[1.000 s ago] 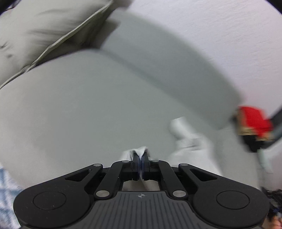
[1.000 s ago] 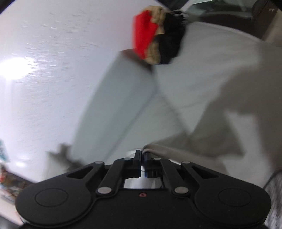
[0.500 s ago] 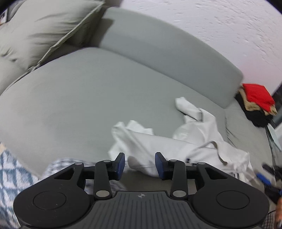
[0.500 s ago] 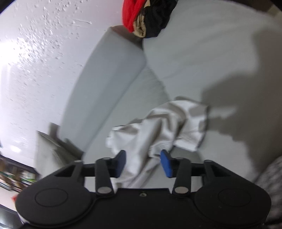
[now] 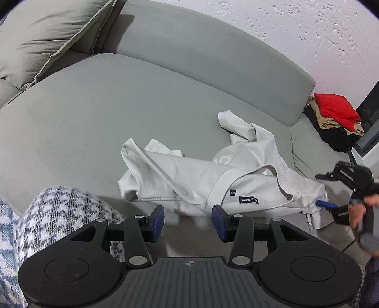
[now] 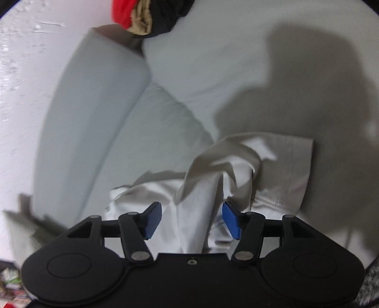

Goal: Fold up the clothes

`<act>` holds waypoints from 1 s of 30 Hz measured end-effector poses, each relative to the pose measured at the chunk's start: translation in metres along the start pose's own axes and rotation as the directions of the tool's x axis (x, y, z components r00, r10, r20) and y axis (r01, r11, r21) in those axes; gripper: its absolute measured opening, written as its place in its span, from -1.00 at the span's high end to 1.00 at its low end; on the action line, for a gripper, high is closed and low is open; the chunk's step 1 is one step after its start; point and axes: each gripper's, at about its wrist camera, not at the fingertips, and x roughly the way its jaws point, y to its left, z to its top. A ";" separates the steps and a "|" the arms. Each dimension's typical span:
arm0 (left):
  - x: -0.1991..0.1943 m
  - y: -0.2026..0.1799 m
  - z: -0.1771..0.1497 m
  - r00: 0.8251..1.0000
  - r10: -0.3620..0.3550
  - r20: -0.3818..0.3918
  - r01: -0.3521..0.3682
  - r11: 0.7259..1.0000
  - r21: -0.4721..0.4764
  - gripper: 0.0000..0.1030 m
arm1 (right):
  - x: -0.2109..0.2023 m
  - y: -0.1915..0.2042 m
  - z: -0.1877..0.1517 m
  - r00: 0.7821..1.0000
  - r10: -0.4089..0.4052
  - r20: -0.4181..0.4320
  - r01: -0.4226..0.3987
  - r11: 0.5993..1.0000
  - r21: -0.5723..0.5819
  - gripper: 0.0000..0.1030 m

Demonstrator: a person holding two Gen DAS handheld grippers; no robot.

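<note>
A crumpled white garment (image 5: pixel 213 175) lies on the grey sofa seat (image 5: pixel 94 113), with small dark labels showing near its front edge. My left gripper (image 5: pixel 188 221) is open and empty, just in front of the garment's near hem. My right gripper (image 6: pixel 191 219) is open, with a raised fold of the white garment (image 6: pixel 201 189) standing between its blue pads without being pinched. The right gripper also shows in the left wrist view (image 5: pixel 331 206) at the garment's right end.
A stack of folded clothes, red on top (image 5: pixel 336 113), sits at the sofa's far right; it also shows in the right wrist view (image 6: pixel 142 14). A grey cushion (image 5: pixel 47 38) lies at the back left. A black-and-white patterned leg (image 5: pixel 59 213) is at the near left.
Both grippers were shut on the garment a second ago. They have opened and let it drop onto the sofa seat, then moved closer over it.
</note>
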 end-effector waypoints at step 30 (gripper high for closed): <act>-0.004 -0.013 -0.025 0.997 -0.043 -0.056 0.047 0.997 0.063 0.10 | -0.068 -0.115 -0.031 0.974 0.225 -0.027 -0.226 0.969 -0.095 -0.06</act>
